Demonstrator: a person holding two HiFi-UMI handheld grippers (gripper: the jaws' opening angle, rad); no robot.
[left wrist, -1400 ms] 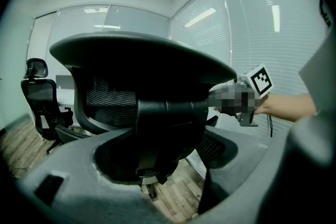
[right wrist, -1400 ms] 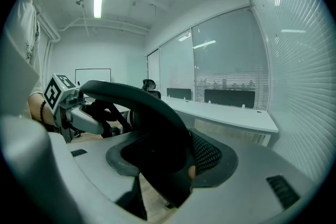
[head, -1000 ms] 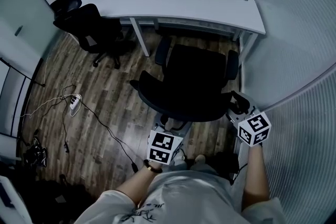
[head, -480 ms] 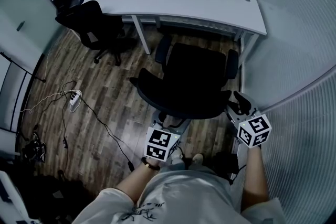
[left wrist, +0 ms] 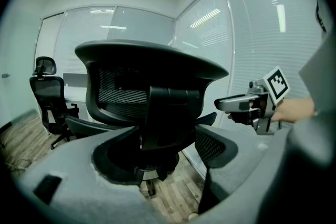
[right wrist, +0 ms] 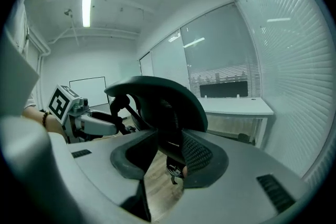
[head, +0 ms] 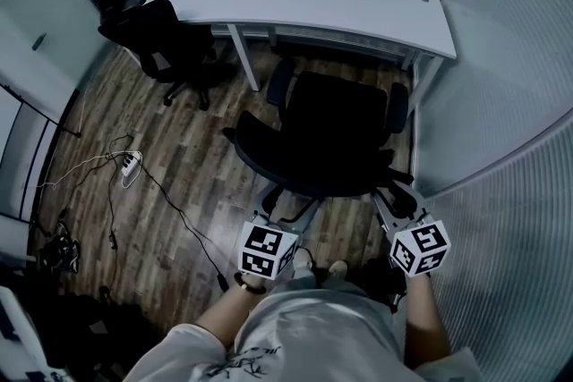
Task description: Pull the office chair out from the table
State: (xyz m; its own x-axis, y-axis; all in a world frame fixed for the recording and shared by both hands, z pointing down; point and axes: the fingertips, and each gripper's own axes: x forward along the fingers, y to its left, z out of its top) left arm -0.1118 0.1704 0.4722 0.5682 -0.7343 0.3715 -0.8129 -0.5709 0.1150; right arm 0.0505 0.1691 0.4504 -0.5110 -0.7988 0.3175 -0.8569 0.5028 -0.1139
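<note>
The office chair [head: 336, 134] stands a little way out from the table [head: 358, 9], with its back to the person. It lies straight ahead of both claws. The left gripper [head: 285, 212] and right gripper [head: 398, 199] are wide open, each near one side of the back, and seem to hold nothing.

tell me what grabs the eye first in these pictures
A black mesh-backed office chair fills the middle of the floor, clear of the curved white table beyond it. The left gripper and right gripper sit just behind its backrest, jaws apart. A second black chair stands at the table's left end.
</note>
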